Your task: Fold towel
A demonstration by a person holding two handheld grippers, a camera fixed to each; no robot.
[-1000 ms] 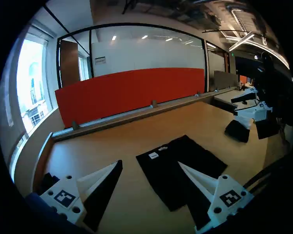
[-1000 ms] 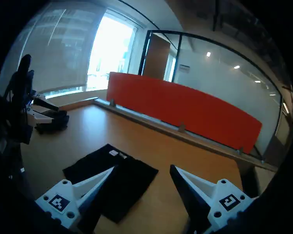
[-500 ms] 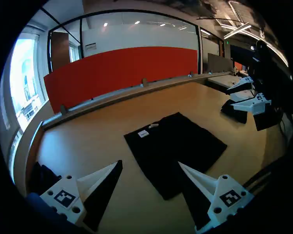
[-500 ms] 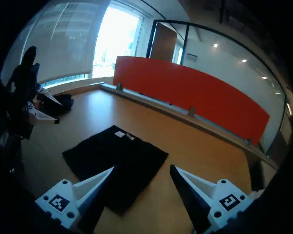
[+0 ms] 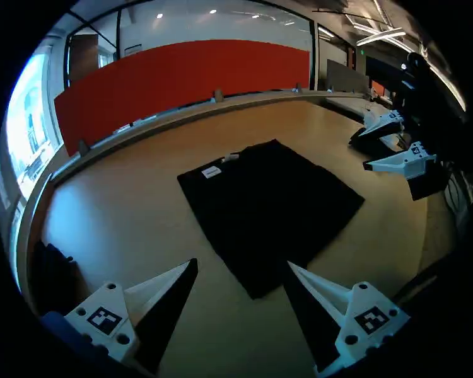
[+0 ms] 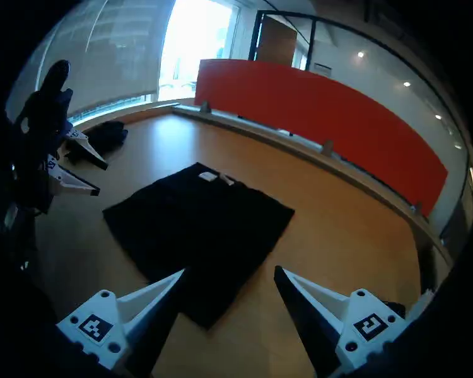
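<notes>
I'm tipping both claws down toward the towel point(image 5: 268, 201). It's looming larger than 1 second ago, lying flat and unfolded on the table point(image 5: 129, 189). My left claw point(image 5: 241, 263) and right claw point(image 6: 229, 269) are hanging wide open, gripping nothing. I'm closing in for the near edge, I reckon.

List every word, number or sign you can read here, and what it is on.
No text is readable.
White tag on the black towel: too small to read.
Wall sign: blurred.
Square markers on the left tongs and right tongs: black-and-white patterns, no letters.
</notes>
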